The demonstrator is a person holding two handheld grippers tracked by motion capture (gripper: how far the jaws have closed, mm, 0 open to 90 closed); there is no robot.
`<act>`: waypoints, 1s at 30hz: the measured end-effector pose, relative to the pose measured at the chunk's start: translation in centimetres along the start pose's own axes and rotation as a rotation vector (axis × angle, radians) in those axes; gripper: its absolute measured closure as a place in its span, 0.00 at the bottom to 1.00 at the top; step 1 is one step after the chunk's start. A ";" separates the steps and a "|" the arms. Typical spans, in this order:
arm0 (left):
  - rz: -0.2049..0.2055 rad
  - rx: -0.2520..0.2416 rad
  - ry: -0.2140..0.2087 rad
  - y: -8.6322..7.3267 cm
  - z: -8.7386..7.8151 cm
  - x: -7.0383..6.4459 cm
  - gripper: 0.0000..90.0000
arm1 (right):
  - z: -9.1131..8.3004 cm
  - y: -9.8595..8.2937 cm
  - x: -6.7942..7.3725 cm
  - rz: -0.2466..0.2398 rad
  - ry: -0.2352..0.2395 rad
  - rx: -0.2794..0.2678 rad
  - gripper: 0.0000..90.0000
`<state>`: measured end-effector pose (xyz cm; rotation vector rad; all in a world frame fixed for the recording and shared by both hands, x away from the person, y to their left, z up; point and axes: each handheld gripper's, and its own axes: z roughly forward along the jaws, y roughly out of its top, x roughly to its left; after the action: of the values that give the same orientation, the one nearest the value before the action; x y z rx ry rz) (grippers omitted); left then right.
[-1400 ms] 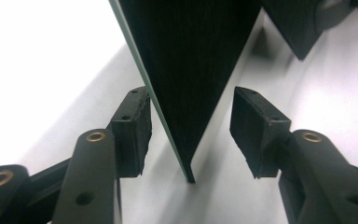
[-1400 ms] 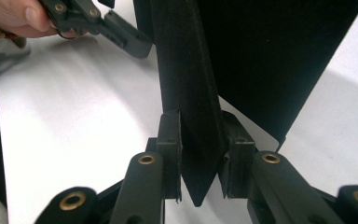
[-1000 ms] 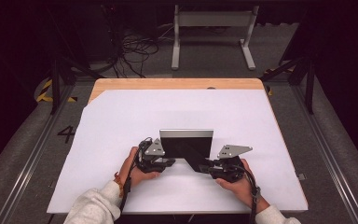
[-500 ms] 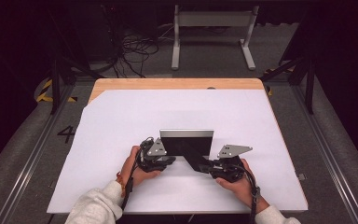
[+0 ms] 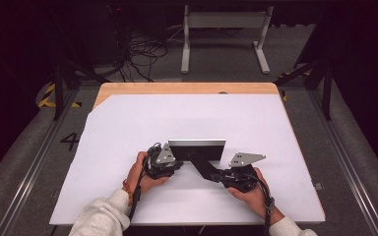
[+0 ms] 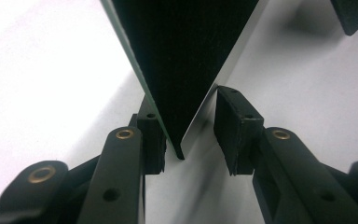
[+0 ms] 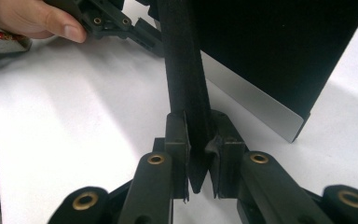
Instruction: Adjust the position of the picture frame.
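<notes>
On the white table sheet [image 5: 128, 123], the left gripper [image 6: 191, 135] has its jaws spread around the lower corner of the upright black panel [image 5: 197, 147], one pad against the panel's face, the other standing clear. To its right, the right gripper [image 7: 198, 144] is clamped on the black fabric strip [image 7: 186, 88] leading up to the panel. The panel looks felt-dark, with a silver edge.

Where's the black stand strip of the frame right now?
In the right gripper view, the black strip is clamped between the right gripper jaws, behind the frame near the table's front centre.
</notes>
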<state>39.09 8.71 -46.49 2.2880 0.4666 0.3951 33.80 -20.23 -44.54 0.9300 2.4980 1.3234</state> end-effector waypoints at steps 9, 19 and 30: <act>0.003 0.006 -0.001 -0.2 -0.2 0.2 0.73 | 0.2 -0.1 0.1 -0.008 -0.002 0.011 0.90; -0.035 -0.049 -0.034 -0.6 -1.2 0.9 0.68 | 0.2 -0.2 0.1 -0.003 -0.008 0.016 0.89; -0.045 -0.146 -0.065 0.0 -1.8 0.9 0.55 | 0.2 -0.2 0.2 0.001 -0.008 0.014 0.90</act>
<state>39.12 10.19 -45.21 2.1387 0.4415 0.3213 33.65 -20.09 -44.78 0.9381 2.5045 1.3017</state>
